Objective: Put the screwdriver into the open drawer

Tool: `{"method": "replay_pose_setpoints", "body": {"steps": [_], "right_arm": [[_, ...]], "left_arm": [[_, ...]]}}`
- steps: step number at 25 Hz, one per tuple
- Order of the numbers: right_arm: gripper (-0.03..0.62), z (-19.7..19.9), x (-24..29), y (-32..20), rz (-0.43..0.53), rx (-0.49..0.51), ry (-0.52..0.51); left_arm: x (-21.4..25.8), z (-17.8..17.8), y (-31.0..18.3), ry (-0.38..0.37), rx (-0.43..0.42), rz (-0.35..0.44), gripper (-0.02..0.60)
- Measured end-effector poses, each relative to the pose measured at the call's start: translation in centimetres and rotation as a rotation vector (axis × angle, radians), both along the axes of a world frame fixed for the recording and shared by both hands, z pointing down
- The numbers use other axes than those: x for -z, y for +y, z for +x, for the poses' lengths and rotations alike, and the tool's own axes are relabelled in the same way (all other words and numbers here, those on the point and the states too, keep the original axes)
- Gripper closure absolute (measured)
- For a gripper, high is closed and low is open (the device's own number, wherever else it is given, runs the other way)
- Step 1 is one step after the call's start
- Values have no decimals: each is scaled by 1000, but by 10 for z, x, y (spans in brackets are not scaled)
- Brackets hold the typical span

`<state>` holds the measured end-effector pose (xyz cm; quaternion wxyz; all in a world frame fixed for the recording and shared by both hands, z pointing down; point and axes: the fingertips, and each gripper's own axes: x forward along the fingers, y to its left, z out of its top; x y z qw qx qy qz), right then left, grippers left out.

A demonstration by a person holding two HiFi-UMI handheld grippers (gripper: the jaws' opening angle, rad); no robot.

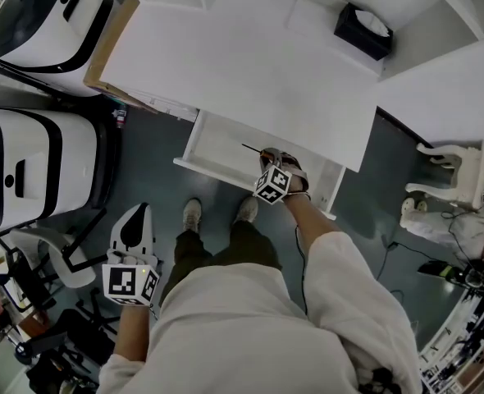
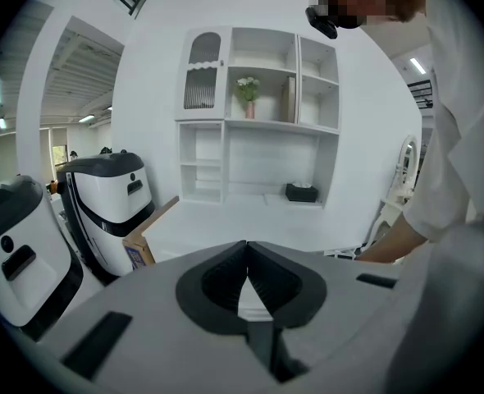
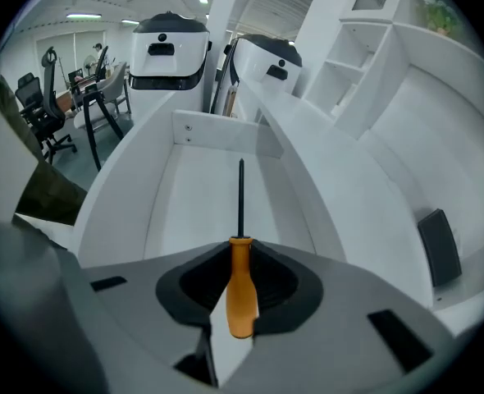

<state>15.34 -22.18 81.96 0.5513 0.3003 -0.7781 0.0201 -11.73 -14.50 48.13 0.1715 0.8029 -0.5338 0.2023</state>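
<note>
**R gripper** (image 3: 240,251): jaws closed on the orange handle of the screwdriver (image 3: 241,290), pads pressing both sides. The black shaft projects fwd past the jaw tips and points steeply down into the drawer (image 1: 189,149). Shaft tip is over the bare white drawer floor; contact w/ floor cannot be told.

**Drawer**: open, pulled out from the near edge of the white desk (image 1: 250,64) toward the person. R gripper sits over its right portion, approx. at the near rim. No other item visible inside.

**L gripper** (image 2: 248,251): jaws together at the tips, nothing between them. Held low at the person's left, over the grey floor (image 1: 148,162), well apart from the drawer and near a white machine (image 1: 29,171).

**Surroundings**: black tissue box (image 1: 363,29) at the far right of the desk top. Shelf unit (image 2: 258,113) stands at the far side of the desk. Person's shoes (image 1: 192,215) are just near of the drawer front.
</note>
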Motion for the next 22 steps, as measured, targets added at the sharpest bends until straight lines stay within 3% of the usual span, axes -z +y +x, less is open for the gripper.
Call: {"method": "replay_pose_setpoints", "body": {"steps": [22], "right_arm": [[516, -10, -62, 2, -189, 88, 118]], "left_arm": [[-15, -31, 7, -27, 76, -49, 577]]}}
